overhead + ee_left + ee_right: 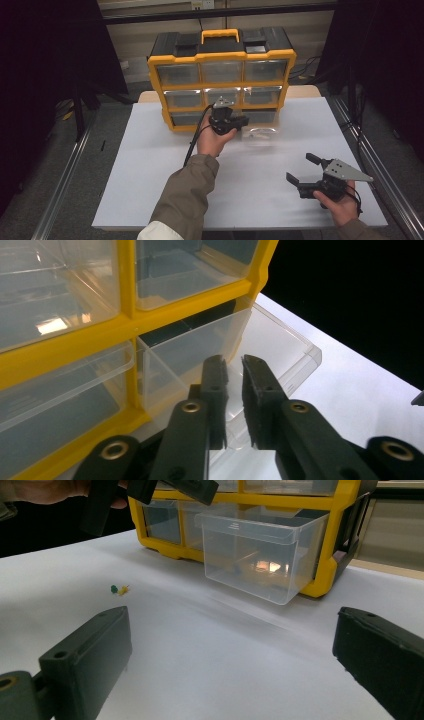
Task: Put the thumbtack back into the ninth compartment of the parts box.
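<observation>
Left gripper [234, 365] at bottom-right drawer [260, 347] of yellow organizer [221, 80], jaws narrow, gap visible, front wall apparently not pinched; drawer pulled out over counter [150, 165]. Right gripper [305, 171] wide, empty, parked aside.

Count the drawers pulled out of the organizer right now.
1. The clear drawer at the bottom right of the yellow organizer is pulled out over the table; the left gripper is at its front wall. The other eight look pushed in.

no readable text, labels or numbers on the yellow organiser [221, 59]; perhaps too dim to tell
</observation>
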`<state>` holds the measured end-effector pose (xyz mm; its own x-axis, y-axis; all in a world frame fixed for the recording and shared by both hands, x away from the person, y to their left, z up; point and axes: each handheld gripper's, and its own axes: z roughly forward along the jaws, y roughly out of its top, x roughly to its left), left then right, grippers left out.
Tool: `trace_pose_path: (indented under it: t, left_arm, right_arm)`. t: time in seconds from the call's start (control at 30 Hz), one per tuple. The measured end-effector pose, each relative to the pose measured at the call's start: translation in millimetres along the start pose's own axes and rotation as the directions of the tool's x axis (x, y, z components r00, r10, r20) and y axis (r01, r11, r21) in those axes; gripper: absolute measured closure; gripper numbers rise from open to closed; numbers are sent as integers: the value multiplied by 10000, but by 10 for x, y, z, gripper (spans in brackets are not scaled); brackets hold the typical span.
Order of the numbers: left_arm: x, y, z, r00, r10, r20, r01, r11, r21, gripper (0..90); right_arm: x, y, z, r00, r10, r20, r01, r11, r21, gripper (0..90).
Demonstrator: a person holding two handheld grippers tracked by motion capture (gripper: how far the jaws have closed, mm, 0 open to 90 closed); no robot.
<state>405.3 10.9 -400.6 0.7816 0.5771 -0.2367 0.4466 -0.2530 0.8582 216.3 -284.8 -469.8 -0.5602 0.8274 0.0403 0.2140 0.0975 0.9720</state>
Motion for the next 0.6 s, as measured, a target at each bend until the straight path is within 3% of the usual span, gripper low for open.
trace_pose_path:
  t: [0.43, 0.6]
  left_arm:
    - [25, -52, -200, 9996, -32, 295, 41, 9996, -295, 632]
    - [49, -113, -253, 9997, -140, 219, 149, 9990, -432, 566]
  right_arm:
    - [7, 1, 3, 10000, -35, 11, 35, 10000, 29, 16]
    - [7, -1, 2, 10000, -41, 19, 41, 10000, 32, 16]
